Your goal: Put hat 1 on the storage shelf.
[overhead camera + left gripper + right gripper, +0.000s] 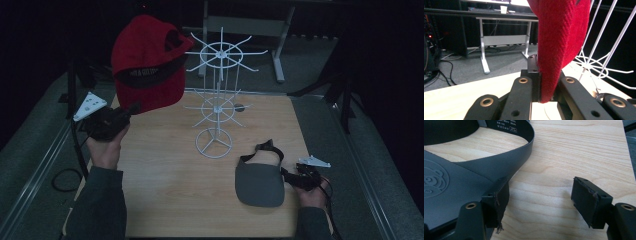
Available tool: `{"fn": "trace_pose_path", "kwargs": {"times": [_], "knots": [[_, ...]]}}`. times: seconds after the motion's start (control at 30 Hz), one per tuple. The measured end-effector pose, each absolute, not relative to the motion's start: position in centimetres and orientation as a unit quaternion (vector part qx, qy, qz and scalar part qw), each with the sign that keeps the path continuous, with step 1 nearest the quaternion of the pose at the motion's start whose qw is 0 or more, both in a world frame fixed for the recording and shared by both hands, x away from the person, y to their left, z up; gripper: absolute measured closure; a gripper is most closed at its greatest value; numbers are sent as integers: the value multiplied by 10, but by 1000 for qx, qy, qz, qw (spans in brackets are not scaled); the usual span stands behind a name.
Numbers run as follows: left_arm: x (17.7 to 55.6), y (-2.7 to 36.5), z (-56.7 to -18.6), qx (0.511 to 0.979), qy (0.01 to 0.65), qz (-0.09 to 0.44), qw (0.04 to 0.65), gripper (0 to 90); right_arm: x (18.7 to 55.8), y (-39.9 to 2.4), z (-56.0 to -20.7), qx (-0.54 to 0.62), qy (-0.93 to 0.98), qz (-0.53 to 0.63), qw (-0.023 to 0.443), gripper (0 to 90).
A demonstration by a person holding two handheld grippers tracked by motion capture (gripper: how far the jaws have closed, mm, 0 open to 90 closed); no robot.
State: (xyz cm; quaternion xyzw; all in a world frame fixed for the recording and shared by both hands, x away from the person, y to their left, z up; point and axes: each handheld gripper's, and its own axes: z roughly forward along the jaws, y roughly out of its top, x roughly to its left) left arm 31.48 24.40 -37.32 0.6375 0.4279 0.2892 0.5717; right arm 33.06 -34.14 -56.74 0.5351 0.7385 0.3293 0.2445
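A red cap hangs in the air at the upper left, close beside the top ring of a white wire display rack. My left gripper is shut on the cap's brim from below. In the left gripper view the red fabric is pinched between the jaws of the left gripper, with the rack's wires just to the right. A grey visor lies flat on the table at the front right. My right gripper sits at its right edge, open. In the right gripper view the right gripper has bare wood between its jaws, and its left jaw is at the edge of the visor.
The rack's round base stands mid-table on the wooden tabletop. Black stands rise at both sides of the table. A desk frame stands behind, and a cable lies on the floor at left.
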Motion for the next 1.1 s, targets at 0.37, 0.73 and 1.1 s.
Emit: {"fn": "trace_pose_path", "kwargs": {"times": [0.37, 0.73, 1.1], "knots": [[320, 239, -389, 651, 434, 291, 551, 855, 330, -341, -567, 536, 738, 329, 244, 307], [324, 235, -403, 664, 437, 284, 537, 853, 330, -341, -567, 536, 738, 329, 244, 307], [325, 238, -419, 666, 445, 271, 534, 845, 330, -341, -567, 536, 738, 329, 243, 307]]}}
